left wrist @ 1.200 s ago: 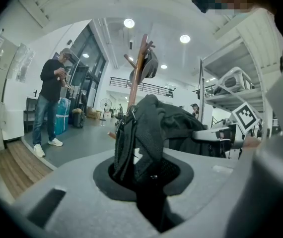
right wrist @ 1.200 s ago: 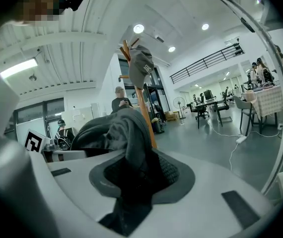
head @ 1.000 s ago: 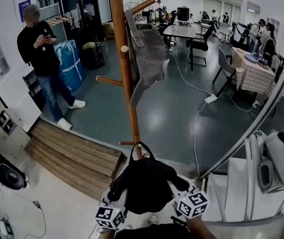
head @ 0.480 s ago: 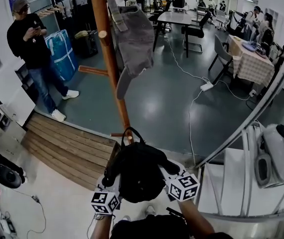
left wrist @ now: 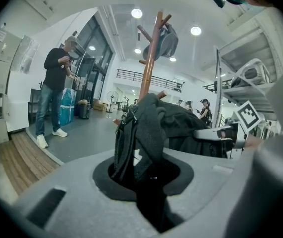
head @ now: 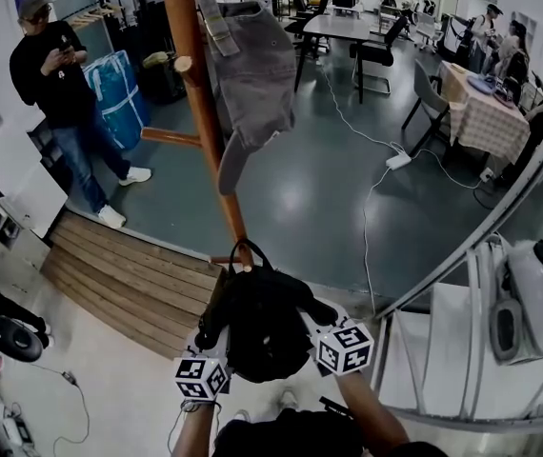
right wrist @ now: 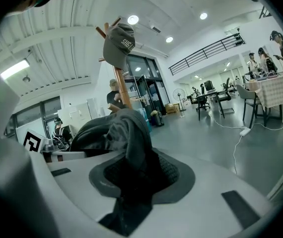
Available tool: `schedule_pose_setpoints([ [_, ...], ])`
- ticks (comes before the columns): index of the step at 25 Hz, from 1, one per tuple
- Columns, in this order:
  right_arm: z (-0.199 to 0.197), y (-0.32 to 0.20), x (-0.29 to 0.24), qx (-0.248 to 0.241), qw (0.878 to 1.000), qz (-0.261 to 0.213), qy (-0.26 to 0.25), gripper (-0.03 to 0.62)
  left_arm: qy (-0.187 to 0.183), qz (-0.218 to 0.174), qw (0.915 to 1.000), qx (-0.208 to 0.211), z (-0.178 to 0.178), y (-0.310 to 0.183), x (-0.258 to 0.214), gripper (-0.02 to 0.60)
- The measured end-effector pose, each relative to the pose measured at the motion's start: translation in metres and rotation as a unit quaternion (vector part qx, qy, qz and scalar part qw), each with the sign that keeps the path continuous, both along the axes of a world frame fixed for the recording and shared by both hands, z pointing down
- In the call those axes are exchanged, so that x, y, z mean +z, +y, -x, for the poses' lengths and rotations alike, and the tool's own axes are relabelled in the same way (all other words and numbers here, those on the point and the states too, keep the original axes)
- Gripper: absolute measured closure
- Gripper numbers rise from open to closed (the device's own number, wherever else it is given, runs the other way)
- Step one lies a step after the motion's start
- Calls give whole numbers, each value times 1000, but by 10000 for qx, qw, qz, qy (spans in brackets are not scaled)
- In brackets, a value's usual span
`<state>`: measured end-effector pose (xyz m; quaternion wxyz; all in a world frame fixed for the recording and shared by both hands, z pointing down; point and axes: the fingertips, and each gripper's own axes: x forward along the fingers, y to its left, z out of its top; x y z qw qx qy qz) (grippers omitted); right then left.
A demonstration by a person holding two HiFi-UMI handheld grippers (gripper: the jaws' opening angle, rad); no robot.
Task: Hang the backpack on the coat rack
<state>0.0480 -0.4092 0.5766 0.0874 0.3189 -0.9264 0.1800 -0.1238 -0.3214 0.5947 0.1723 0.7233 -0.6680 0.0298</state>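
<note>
A black backpack [head: 262, 327] hangs between my two grippers, low in the head view, with its top loop [head: 244, 247] in front of the foot of the wooden coat rack [head: 195, 84]. My left gripper [head: 222, 348] is shut on a black strap at the bag's left side. My right gripper [head: 319, 324] is shut on black fabric at its right side. In the left gripper view, the strap [left wrist: 134, 143] runs down between the jaws of the left gripper [left wrist: 149, 180], and the rack [left wrist: 149, 68] rises behind. In the right gripper view, the right gripper [right wrist: 131, 182] pinches the dark fabric [right wrist: 131, 138].
A grey cap [head: 252, 74] hangs on an upper peg; a bare peg [head: 169, 138] sticks out to the left lower down. A person in black [head: 52, 69] stands at the left by a blue bag [head: 119, 89]. A wooden step [head: 129, 274], a floor cable [head: 376, 188] and a white shelf frame [head: 476, 274] lie nearby.
Both grippers have carried the backpack forward and a little lower; its top loop now shows right at the rack's foot. Both grips are unchanged.
</note>
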Motion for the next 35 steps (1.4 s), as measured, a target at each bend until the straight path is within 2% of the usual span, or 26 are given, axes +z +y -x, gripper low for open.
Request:
schedule_pose_setpoints([
  [22, 25, -33, 50, -20, 9989, 347, 323, 485, 92, 547, 9984, -108, 22, -38, 52, 503],
  [35, 33, -46, 64, 61, 9984, 342, 440, 484, 82, 724, 9972, -154, 35, -52, 69, 494],
])
